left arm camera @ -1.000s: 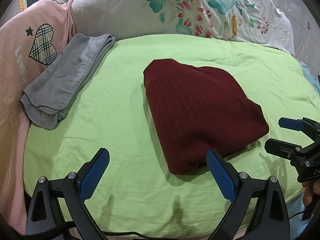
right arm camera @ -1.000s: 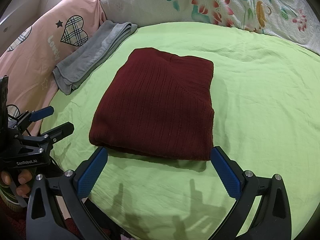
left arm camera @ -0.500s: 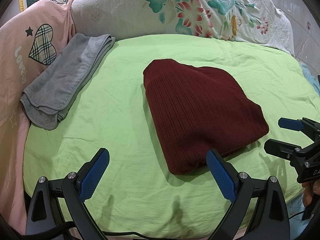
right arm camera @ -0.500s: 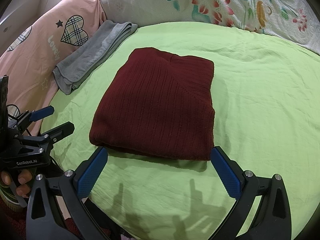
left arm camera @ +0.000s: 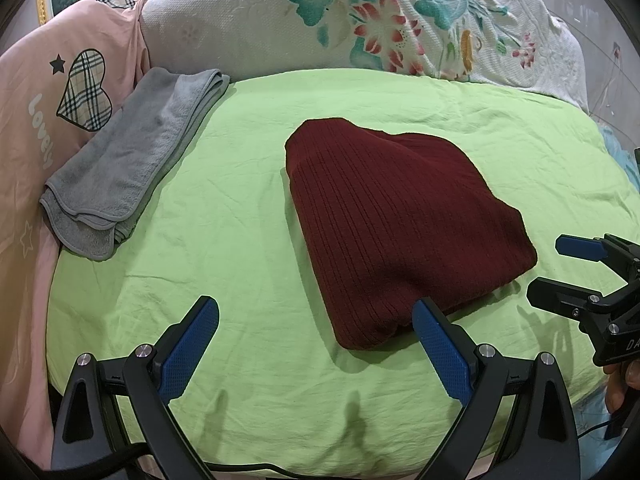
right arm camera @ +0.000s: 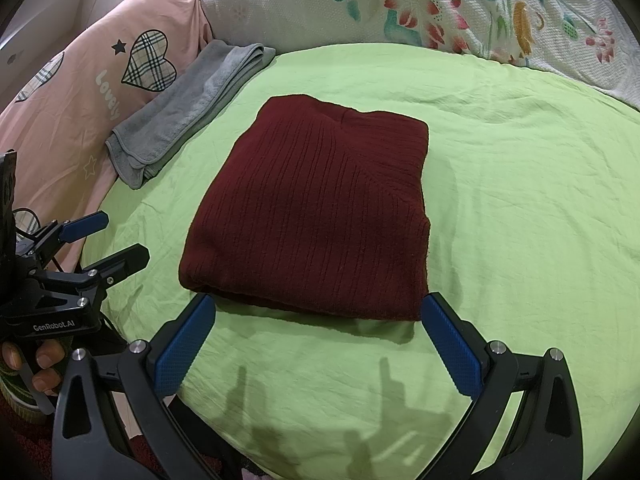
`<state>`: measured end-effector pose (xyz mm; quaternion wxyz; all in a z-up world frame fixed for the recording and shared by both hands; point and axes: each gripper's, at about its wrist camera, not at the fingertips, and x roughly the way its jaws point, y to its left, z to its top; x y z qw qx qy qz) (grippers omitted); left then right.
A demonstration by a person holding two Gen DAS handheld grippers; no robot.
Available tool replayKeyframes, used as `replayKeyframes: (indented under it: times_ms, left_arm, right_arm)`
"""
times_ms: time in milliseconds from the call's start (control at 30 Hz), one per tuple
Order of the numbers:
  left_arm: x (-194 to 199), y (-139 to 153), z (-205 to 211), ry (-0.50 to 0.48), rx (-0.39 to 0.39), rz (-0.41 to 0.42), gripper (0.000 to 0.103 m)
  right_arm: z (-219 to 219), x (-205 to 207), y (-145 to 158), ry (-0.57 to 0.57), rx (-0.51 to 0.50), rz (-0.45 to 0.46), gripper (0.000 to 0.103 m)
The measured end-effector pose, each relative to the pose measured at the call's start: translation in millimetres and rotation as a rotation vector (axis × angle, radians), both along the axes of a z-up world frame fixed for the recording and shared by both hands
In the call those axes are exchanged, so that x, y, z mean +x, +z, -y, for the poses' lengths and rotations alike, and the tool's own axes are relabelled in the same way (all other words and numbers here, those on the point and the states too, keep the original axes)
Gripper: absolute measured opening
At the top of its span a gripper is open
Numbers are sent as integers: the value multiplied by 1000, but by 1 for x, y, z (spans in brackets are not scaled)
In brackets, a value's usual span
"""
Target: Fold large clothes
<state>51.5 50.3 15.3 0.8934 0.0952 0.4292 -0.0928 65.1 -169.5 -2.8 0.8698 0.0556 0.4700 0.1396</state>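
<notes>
Both grippers — left gripper (left arm camera: 316, 344), right gripper (right arm camera: 316, 344) — hover spread before folded sweater (right arm camera: 316, 216).

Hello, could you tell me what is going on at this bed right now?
A person holds a gripper in each hand over a green sheet. The maroon sweater lies folded into a neat rectangle. The left gripper and the right gripper are open and hold nothing. A folded grey towel lies beside it, apart.

"GenRobot.AI" — left gripper (right arm camera: 108, 240); "Lovely" — pink cover (right arm camera: 80, 92).
</notes>
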Motion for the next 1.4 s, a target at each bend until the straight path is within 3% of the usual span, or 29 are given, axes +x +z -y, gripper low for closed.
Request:
replayKeyframes:
  times_ms: [500, 600, 1400]
  left_arm:
    - [1, 0, 4, -2, 4, -2, 97]
    - [3, -1, 5, -5, 15, -1, 93]
    - [17, -3, -1, 9, -6, -20, 93]
  right_arm:
    - [0, 0, 0, -1, 2, -3, 102]
    - [2, 4, -1, 4, 2, -8, 102]
    - [12, 20, -3, 1, 13, -12, 102]
